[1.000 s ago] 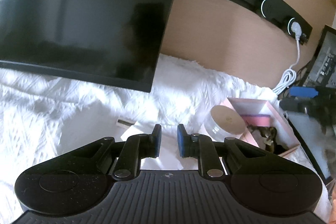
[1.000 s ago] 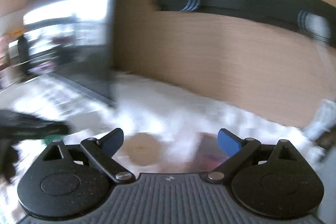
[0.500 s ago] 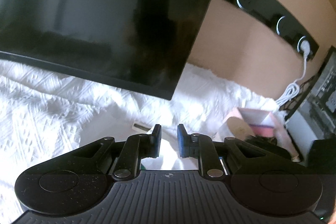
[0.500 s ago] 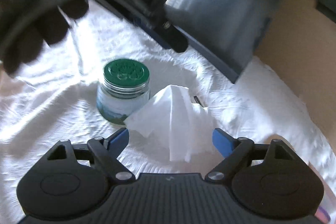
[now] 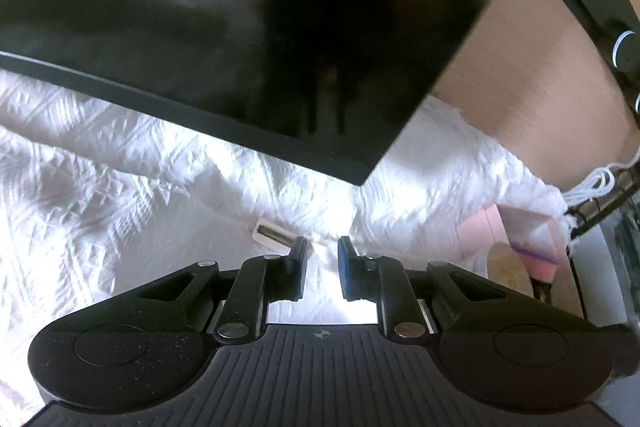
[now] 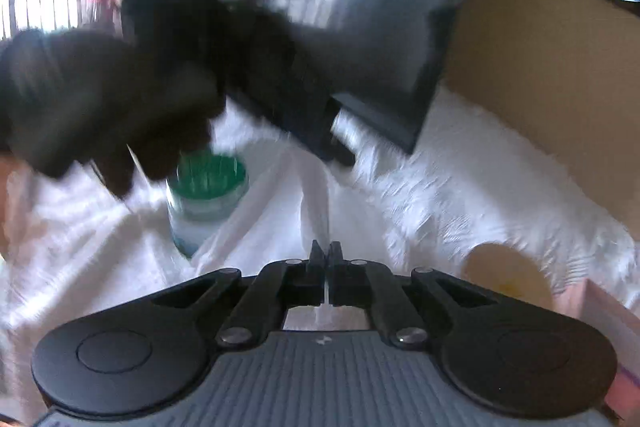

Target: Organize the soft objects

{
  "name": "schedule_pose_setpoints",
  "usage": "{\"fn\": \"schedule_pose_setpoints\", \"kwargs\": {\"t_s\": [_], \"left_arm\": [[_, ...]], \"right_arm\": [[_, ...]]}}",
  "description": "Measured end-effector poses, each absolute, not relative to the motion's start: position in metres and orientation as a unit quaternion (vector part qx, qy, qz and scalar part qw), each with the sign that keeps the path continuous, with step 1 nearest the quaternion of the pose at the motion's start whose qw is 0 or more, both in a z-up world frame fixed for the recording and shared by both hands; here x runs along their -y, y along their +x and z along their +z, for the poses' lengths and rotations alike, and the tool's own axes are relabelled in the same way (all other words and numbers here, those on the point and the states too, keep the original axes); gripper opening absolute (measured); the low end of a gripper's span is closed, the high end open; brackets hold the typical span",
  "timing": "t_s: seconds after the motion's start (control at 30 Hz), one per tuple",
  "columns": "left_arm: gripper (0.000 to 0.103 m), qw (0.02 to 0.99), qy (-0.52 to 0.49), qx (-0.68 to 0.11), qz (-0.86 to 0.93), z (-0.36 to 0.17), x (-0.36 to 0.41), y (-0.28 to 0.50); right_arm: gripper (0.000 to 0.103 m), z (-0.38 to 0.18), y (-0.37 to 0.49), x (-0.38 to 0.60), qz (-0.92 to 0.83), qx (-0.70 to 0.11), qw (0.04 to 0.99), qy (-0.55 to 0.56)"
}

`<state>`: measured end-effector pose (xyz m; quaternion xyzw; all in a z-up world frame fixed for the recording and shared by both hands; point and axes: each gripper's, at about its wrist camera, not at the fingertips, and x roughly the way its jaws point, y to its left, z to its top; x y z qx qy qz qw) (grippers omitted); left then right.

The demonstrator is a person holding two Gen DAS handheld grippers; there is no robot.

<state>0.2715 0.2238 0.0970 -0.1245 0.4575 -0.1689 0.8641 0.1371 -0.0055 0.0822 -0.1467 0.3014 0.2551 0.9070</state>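
In the right wrist view my right gripper is shut on a white tissue, which stretches up and away from the fingertips over the white cloth. In the left wrist view my left gripper hovers over the white textured cloth with its jaws nearly closed, a narrow gap between the pads, and nothing held. The left gripper and its gloved hand show blurred at the upper left of the right wrist view.
A black monitor leans over the cloth. A green-lidded glass jar stands by the tissue. A round beige lid and a pink box lie to the right. A small white object lies ahead of the left gripper.
My right gripper swung left to the tissue and closed on it; it was wide open before. My left gripper moved up and left, toward the monitor.
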Motion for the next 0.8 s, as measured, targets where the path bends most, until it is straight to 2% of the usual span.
{"fn": "schedule_pose_setpoints", "kwargs": {"t_s": [0.13,0.23,0.5,0.67,0.73,0.77,0.8], "left_arm": [[0.018,0.862,-0.130,-0.458,-0.173,0.095,-0.223,0.272],[0.018,0.865,-0.135,-0.447,-0.184,0.099,-0.225,0.265],[0.018,0.862,-0.106,-0.440,-0.229,0.108,-0.215,0.226],[0.018,0.849,-0.066,-0.459,-0.254,0.092,-0.186,0.209],[0.018,0.856,-0.028,-0.461,-0.232,0.081,-0.170,0.205],[0.018,0.862,-0.008,-0.458,-0.218,0.077,-0.163,0.204],[0.018,0.867,0.010,-0.453,-0.208,0.074,-0.157,0.204]], "right_arm": [[0.002,0.118,0.134,0.031,0.268,-0.295,0.913,-0.091],[0.002,0.125,0.137,0.043,0.285,-0.319,0.903,-0.041],[0.002,0.038,0.161,0.014,0.243,-0.416,0.873,-0.071],[0.003,0.006,0.157,0.004,0.224,-0.405,0.881,-0.101],[0.009,0.007,0.147,0.006,0.229,-0.391,0.884,-0.113],[0.024,0.009,0.141,0.008,0.235,-0.389,0.883,-0.120],[0.048,0.010,0.134,0.009,0.241,-0.385,0.882,-0.126]]}}
